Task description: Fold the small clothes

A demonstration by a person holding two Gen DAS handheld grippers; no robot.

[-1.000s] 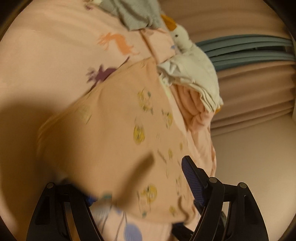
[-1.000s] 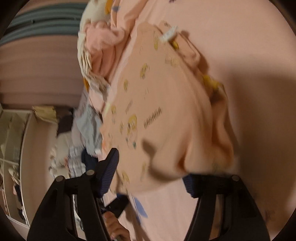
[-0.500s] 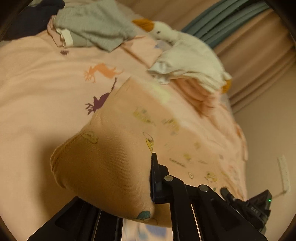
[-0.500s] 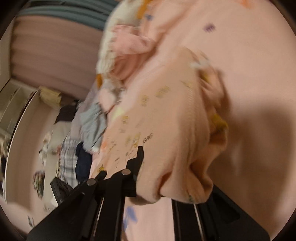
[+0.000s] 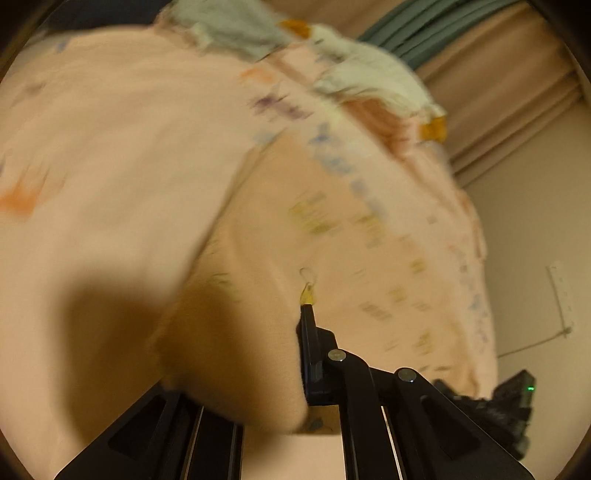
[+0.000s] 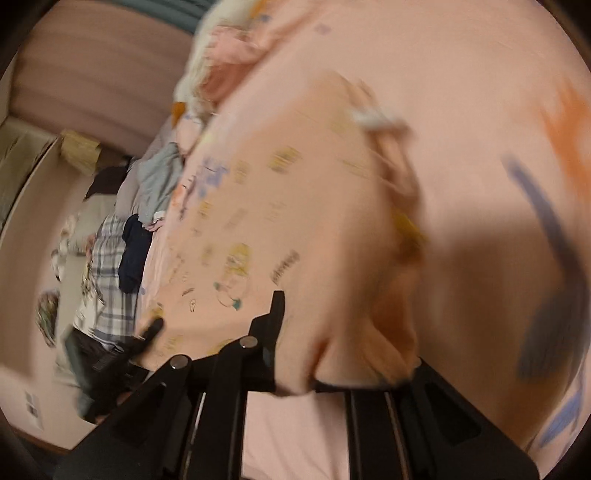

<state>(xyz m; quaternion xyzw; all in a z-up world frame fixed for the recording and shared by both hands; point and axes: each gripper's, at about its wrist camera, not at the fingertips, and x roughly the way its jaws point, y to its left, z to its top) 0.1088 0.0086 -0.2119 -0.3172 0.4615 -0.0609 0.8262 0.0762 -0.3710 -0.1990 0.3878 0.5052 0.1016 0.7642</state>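
Peach printed garment point(image 5: 280, 229) is mid-fold on the bed point(image 5: 92, 147): left hand-held gripper point(image 5: 258, 373) and right hand-held gripper point(image 6: 343, 354) each clamp a corner; flattening remains.

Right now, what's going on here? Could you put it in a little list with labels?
surface: pink printed bedsheet
item being folded: small peach printed garment, lifted at one edge
left gripper: shut on the garment edge
right gripper: shut on the garment edge
nearby: white goose plush on folded clothes; grey garment; pile of clothes beside the bed
image quality: motion-blurred, print details unclear
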